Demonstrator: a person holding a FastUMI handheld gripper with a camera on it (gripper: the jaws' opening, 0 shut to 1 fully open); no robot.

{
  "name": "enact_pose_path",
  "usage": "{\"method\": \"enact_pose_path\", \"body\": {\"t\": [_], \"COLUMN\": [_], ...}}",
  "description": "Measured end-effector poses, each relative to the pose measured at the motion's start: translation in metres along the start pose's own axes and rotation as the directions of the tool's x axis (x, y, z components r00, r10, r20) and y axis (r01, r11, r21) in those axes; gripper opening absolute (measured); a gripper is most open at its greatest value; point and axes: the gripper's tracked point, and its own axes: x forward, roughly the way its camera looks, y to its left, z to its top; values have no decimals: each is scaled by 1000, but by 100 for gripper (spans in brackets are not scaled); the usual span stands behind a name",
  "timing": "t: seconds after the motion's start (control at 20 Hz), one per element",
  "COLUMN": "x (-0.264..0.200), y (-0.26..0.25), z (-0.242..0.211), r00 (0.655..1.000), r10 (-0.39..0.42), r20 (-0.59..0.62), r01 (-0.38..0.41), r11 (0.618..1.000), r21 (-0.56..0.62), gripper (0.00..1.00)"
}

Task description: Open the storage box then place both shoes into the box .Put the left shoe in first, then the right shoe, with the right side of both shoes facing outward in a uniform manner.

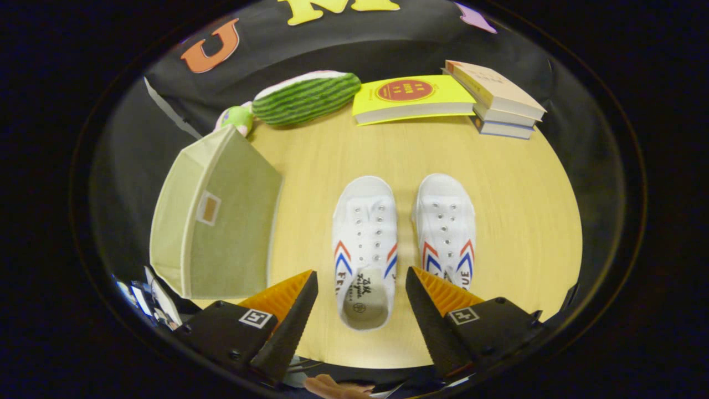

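I see my gripper (361, 288) spread wide, holding nothing, above the wooden table (515, 183). The heel of the left shoe (364, 249) lies between the fingers, toe pointing away; the right shoe (446, 227) sits just beside it. The storage box (216, 221) stands closed, well left of the shoes. Beyond them lie a watermelon plush (304, 97) and 4 books (454, 100).

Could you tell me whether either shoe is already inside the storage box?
No, both shoes stand on the table, beside the storage box.
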Motion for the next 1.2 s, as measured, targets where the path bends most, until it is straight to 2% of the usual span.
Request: {"method": "enact_pose_path", "body": {"t": [0.15, 0.3, 0.45, 0.5, 0.55, 0.6, 0.7, 0.8, 1.1, 1.2], "x": [23, 41, 56, 62, 69, 68, 69, 68, 42, 22], "y": [-21, -30, -29, -26, -22, -21, -18, -17, 3, 9], "z": [-9, -15, -21, -17, -17, -14, -14, -15, 1, 5], "r00": [997, 994, 989, 990, 989, 990, 991, 993, 987, 985], "r10": [-58, -80, -94, -85, -68, -64, -46, -17, 162, 170], "r20": [-44, -77, -118, -111, -128, -124, -128, -117, 0, 4], "r01": [58, 73, 79, 72, 55, 51, 33, 13, -161, -170], "r11": [998, 993, 989, 991, 993, 993, 994, 999, 984, 980], "r21": [-15, -93, -123, -114, -105, -105, -101, -34, 77, 105], "gripper": [94, 82, 60, 44, 36, 20, 14, 6, 6, 6]}}
